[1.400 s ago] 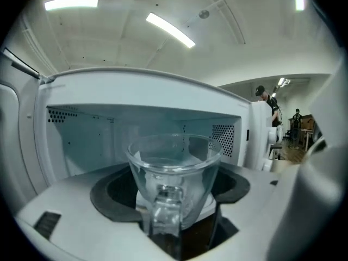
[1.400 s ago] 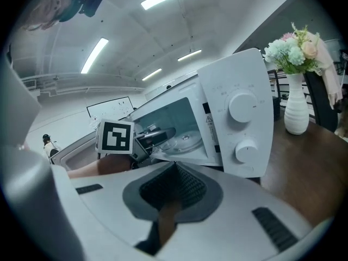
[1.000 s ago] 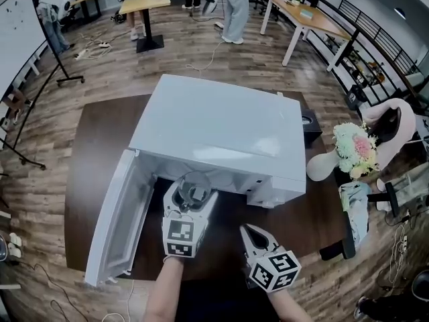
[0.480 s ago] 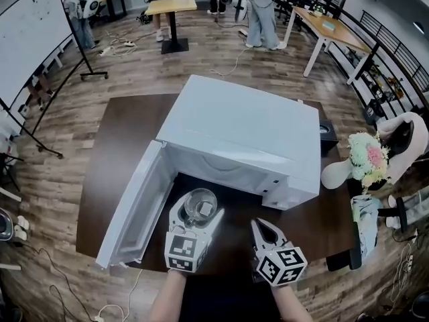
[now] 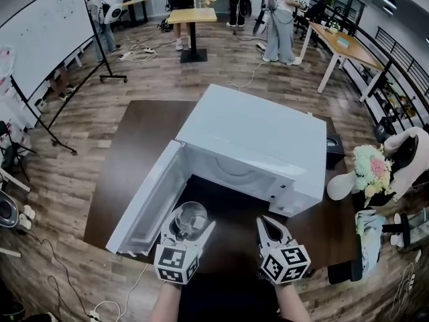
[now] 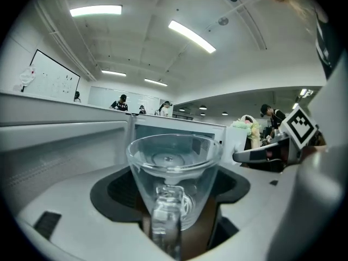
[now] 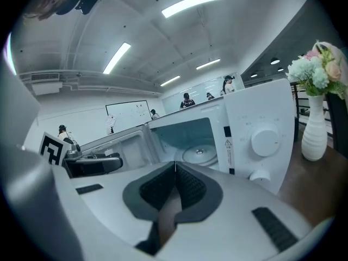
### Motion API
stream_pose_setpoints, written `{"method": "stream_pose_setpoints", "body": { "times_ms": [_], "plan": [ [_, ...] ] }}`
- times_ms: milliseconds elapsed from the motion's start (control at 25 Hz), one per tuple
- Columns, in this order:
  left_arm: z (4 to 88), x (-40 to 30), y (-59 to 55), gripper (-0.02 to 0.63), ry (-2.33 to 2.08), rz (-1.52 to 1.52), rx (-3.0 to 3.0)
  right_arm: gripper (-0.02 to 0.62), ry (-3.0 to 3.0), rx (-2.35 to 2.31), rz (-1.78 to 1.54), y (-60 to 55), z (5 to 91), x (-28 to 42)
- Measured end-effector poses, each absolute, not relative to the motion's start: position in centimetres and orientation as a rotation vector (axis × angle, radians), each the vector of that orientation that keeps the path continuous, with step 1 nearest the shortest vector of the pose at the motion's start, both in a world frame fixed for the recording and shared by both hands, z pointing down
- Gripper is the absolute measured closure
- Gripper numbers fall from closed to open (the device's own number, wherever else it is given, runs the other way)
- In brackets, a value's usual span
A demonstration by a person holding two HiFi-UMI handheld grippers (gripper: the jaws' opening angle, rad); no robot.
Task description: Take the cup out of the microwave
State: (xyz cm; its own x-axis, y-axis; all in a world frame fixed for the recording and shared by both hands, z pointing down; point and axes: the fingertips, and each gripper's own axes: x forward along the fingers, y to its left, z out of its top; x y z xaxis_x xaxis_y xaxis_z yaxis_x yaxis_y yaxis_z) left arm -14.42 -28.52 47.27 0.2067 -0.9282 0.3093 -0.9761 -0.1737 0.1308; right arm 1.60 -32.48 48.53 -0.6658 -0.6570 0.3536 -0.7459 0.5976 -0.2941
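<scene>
Drawn clear of the microwave [image 5: 255,139] since earlier, the cup [image 5: 190,215] sits pinched in our left claw [image 5: 192,223], its base hidden. We hold our right claw [image 5: 268,224] pressed together.

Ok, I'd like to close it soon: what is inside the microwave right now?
Only the glass turntable shows inside the microwave. The cup is outside, held in the left gripper. The cavity's front floor is hidden behind the right gripper.

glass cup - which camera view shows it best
Left gripper view: the glass cup fills the middle, with its rim, bowl and handle up close. The head view shows it small and from above, gripped in the left tool. The right gripper view misses it and shows only the open microwave.
</scene>
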Motion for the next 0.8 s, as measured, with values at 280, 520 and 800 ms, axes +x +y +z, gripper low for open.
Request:
{"method": "stream_pose_setpoints", "body": {
  "times_ms": [280,520,800],
  "plan": [
    [45.7,-15.5,-25.4,0.225,-1.860,0.235,2.151,0.601,-2.714,1.104,0.575,-32.2,45.8,0.7],
    [43.8,-15.7,-24.5,0.225,-1.906,0.202,2.149,0.601,-2.750,1.119,0.513,-31.1,43.8,0.4],
    [44.0,-15.0,-25.1,0.225,-1.900,0.194,2.175,0.601,-2.738,1.146,0.498,-30.7,43.9,0.9]
  ]
}}
